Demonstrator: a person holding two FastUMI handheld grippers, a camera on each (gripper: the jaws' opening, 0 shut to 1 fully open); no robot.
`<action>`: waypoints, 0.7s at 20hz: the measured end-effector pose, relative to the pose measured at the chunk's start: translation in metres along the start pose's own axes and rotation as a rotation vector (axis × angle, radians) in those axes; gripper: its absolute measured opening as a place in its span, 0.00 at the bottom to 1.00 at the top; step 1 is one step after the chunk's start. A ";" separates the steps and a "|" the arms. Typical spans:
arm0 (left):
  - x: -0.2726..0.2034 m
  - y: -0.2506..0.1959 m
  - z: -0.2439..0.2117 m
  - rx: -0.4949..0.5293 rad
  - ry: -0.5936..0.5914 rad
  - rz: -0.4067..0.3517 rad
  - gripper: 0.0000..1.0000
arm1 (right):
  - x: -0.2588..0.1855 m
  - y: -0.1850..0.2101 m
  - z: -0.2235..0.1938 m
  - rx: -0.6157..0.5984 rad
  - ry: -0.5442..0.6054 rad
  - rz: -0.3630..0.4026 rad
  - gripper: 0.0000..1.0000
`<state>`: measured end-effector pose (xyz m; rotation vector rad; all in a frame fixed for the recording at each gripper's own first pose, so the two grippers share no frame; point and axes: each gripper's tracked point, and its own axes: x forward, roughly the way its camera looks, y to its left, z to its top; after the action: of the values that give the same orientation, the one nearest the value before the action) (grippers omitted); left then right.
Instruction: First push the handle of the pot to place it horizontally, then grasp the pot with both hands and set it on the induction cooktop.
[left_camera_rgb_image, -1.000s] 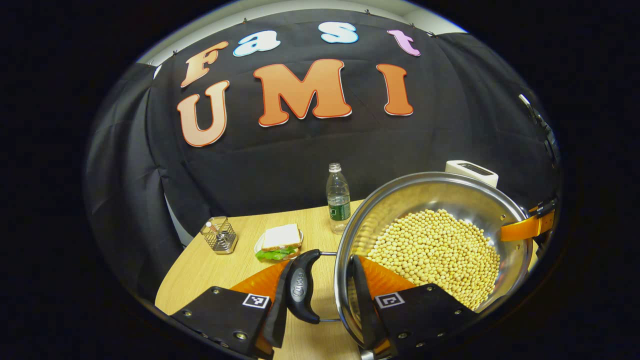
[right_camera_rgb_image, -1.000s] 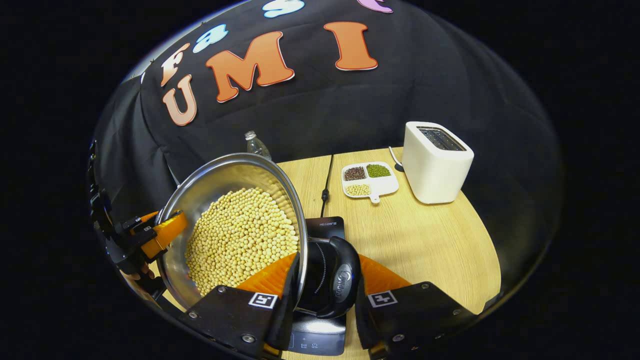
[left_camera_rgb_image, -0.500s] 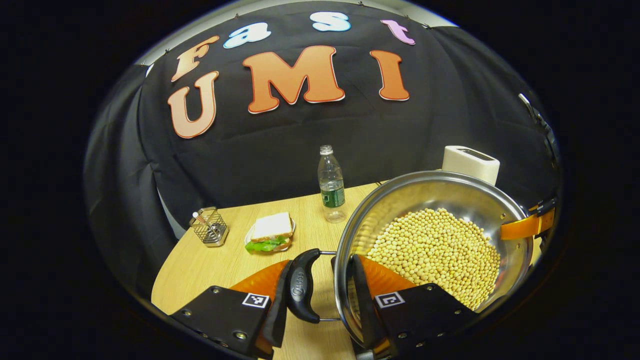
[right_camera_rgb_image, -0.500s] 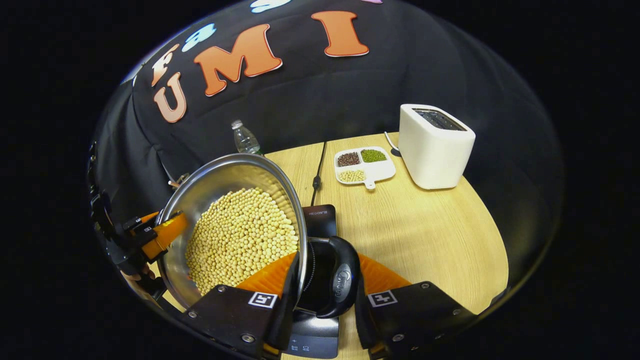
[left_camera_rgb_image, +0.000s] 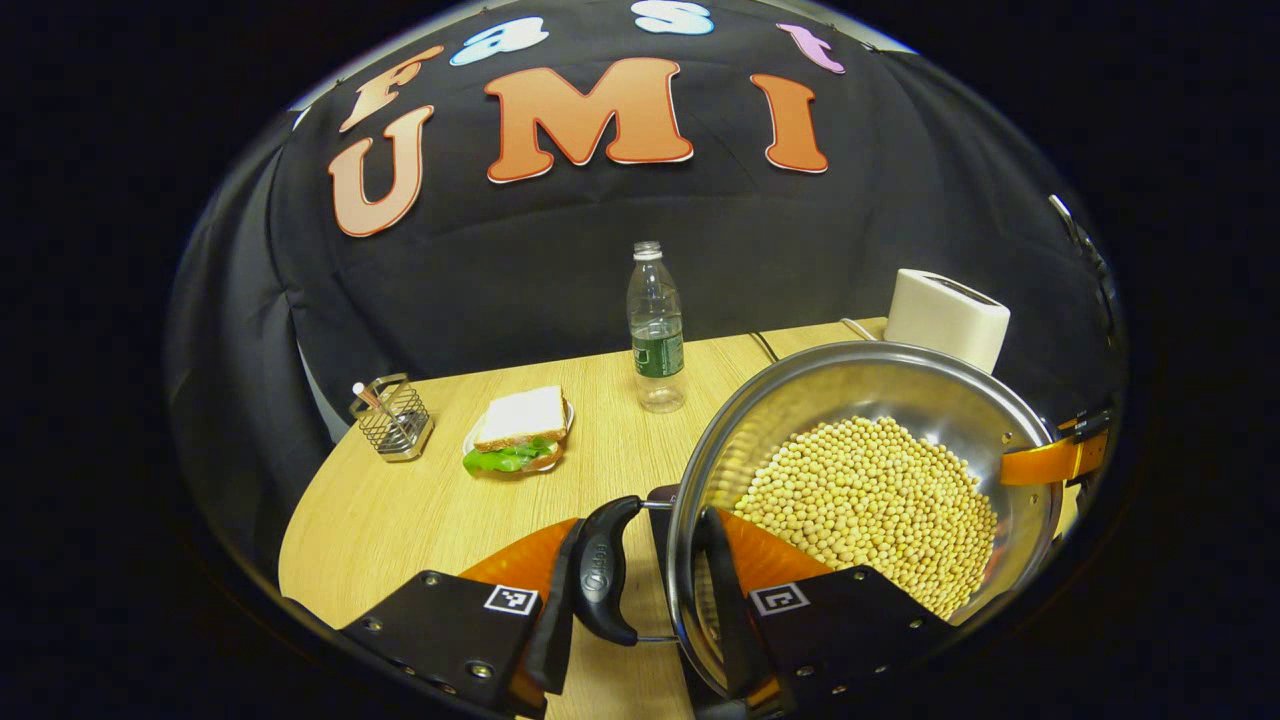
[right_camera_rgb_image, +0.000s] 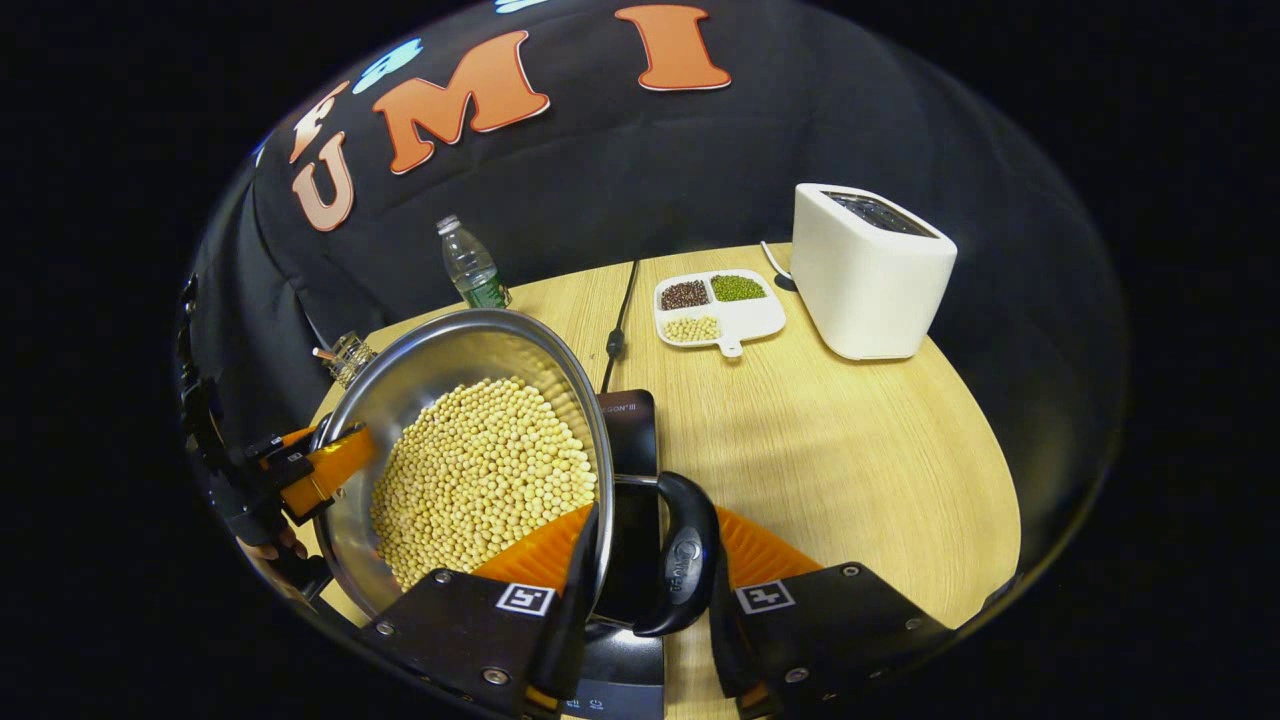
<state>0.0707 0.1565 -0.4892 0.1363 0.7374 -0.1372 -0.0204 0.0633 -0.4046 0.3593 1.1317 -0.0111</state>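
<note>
A steel pot (left_camera_rgb_image: 880, 400) (right_camera_rgb_image: 440, 370) full of yellow soybeans hangs between my two grippers. My left gripper (left_camera_rgb_image: 635, 610) is shut on the pot's near side, with one finger outside its black side handle (left_camera_rgb_image: 600, 580) and the other inside the rim. My right gripper (right_camera_rgb_image: 648, 600) holds the opposite black handle (right_camera_rgb_image: 685, 570) the same way. Each gripper also shows at the pot's far rim in the other one's view. The black induction cooktop (right_camera_rgb_image: 630, 440) lies under the pot's right edge. I cannot tell whether the pot touches it.
On the wooden table (right_camera_rgb_image: 850, 460) stand a white toaster (right_camera_rgb_image: 865, 270), a divided dish of beans (right_camera_rgb_image: 715, 305), a water bottle (left_camera_rgb_image: 655, 330), a sandwich on a plate (left_camera_rgb_image: 515, 435) and a wire holder (left_camera_rgb_image: 390, 415). A black cable (right_camera_rgb_image: 615, 320) runs back from the cooktop.
Both grippers have moved with the pot held fast. More of the table top now shows in both views, and the cooktop reaches further past the pot's rim.
</note>
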 end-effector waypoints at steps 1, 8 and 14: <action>0.001 0.001 0.001 0.002 0.003 0.000 0.61 | -0.001 0.001 0.002 0.007 -0.003 0.003 0.51; 0.003 -0.001 0.006 0.015 0.010 0.000 0.61 | -0.005 -0.002 0.012 0.025 0.014 0.003 0.51; 0.005 -0.002 0.006 0.035 0.013 -0.007 0.61 | -0.004 -0.004 0.018 0.053 0.012 -0.007 0.53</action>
<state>0.0780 0.1528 -0.4883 0.1678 0.7489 -0.1564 -0.0070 0.0543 -0.3959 0.4027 1.1458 -0.0454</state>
